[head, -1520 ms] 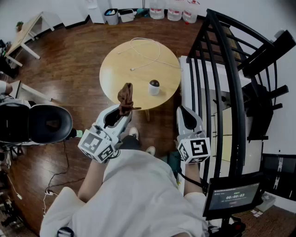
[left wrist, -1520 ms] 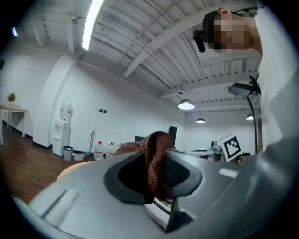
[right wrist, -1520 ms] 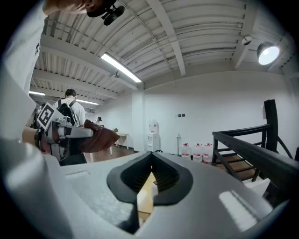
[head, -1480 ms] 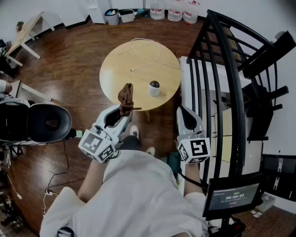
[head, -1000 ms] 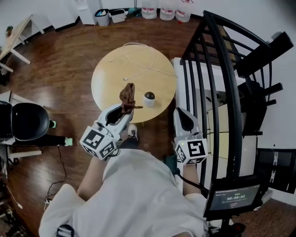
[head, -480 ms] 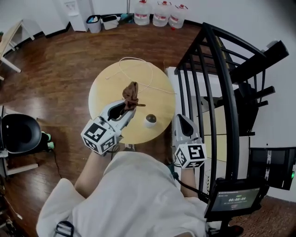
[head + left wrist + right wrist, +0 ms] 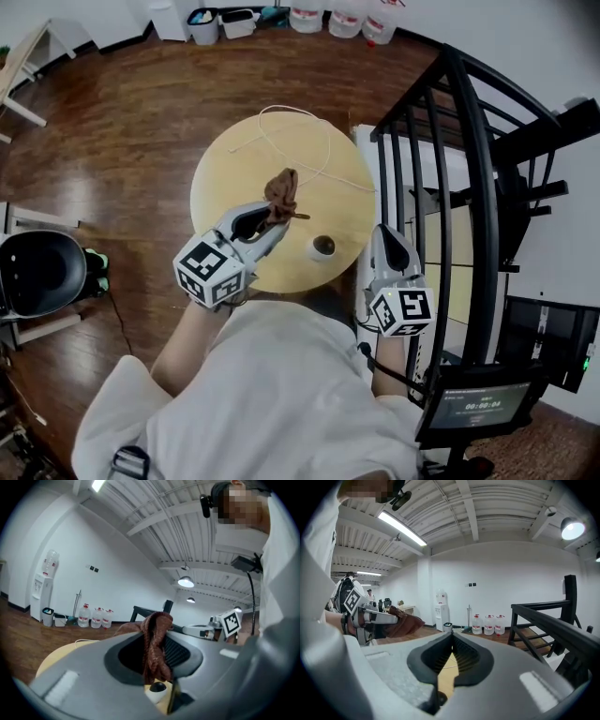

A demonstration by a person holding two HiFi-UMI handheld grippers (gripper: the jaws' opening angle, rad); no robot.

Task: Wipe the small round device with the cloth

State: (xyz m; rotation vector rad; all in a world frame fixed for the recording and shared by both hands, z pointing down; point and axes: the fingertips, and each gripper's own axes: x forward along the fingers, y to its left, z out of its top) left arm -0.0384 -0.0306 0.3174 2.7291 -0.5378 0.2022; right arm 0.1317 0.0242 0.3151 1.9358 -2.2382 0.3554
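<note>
The small round device (image 7: 323, 247), white with a dark top, stands near the front right edge of the round wooden table (image 7: 234, 178). My left gripper (image 7: 276, 218) is shut on a crumpled brown cloth (image 7: 281, 191), holding it above the table, left of the device and apart from it. In the left gripper view the cloth (image 7: 156, 644) hangs between the jaws, with the device (image 7: 156, 691) just below it. My right gripper (image 7: 383, 231) hovers right of the device beside the table edge, shut and holding nothing; in the right gripper view (image 7: 452, 640) its jaws meet.
A white cable (image 7: 298, 141) loops over the far half of the table. A black stair railing (image 7: 459, 178) stands close on the right. Water bottles (image 7: 345, 17) line the far wall, a black chair (image 7: 37, 272) is at the left, and a monitor (image 7: 478, 405) is low on the right.
The person has stepped up to the table. The left gripper with the cloth now hangs over the tabletop, and the device lies between the two grippers, close to the right one.
</note>
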